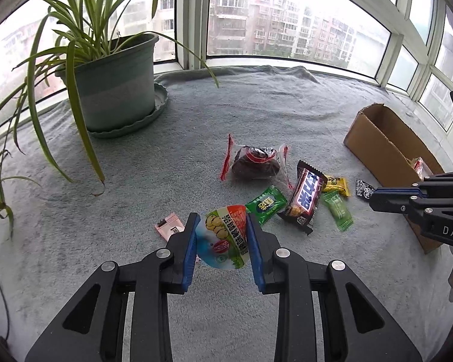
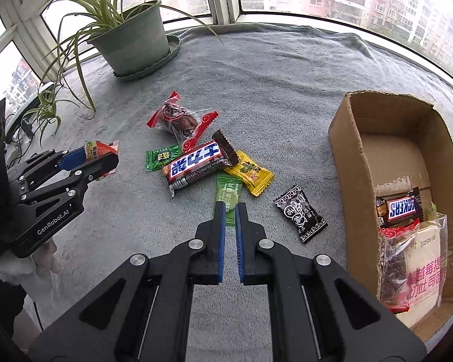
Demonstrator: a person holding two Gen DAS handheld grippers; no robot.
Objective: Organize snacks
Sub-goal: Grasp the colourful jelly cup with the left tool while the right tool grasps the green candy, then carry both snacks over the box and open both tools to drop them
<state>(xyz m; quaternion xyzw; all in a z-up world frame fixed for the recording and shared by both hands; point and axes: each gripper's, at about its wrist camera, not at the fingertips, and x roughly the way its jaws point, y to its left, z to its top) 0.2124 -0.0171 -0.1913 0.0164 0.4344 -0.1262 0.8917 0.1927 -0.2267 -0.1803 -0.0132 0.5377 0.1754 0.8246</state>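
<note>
My left gripper is shut on a round jelly cup with a colourful lid, held a little above the grey cloth; the right wrist view shows this left gripper gripping the cup. My right gripper is shut and holds nothing, hovering over a pale green candy. A black candy lies just to its right. A chocolate bar, yellow candy, green candy and red-ended cake packet lie clustered beyond. The cardboard box at right holds a second chocolate bar and a bread packet.
A potted spider plant stands on a saucer at the back left, its long leaves drooping over the cloth. A pink sachet lies beside my left finger. Windows run along the far edge behind everything.
</note>
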